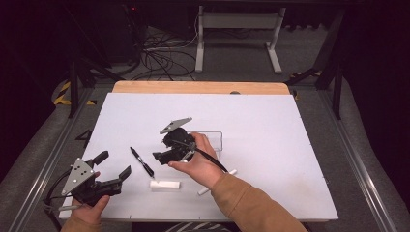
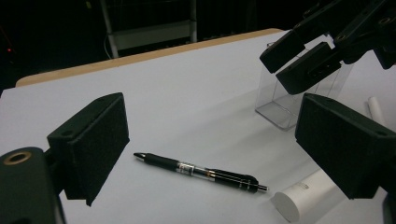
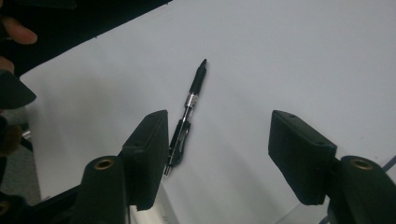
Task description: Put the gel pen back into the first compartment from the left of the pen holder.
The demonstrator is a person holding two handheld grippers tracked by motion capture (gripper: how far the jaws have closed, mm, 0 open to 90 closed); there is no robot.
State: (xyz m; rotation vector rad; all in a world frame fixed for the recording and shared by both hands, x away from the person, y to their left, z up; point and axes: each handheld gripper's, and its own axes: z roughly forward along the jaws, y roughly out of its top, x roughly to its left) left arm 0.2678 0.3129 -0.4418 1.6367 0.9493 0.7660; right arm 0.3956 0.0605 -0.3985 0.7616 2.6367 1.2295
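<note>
High view: black pen is laid on the white tabletop, between the left tool and the right tool. The right tool is held just beside the pen's far end, jaws apart, nothing clamped. The left tool is held near the front left corner, jaws apart and empty. A white cylinder is laid just in front of the pen; a clear box is stood behind the right hand; a thin white stick is partly covered by the sleeve

Left gripper view: the pen is seen lying flat between the spread jaws, the cylinder close to its clip end

Right gripper view: the pen is seen beside one jaw, not yet between the jaws. It is judged light, stiff and smooth-barrelled, liable to roll; the grip is best taken across the mid-barrel. The cylinder nearby may be nudged
</note>
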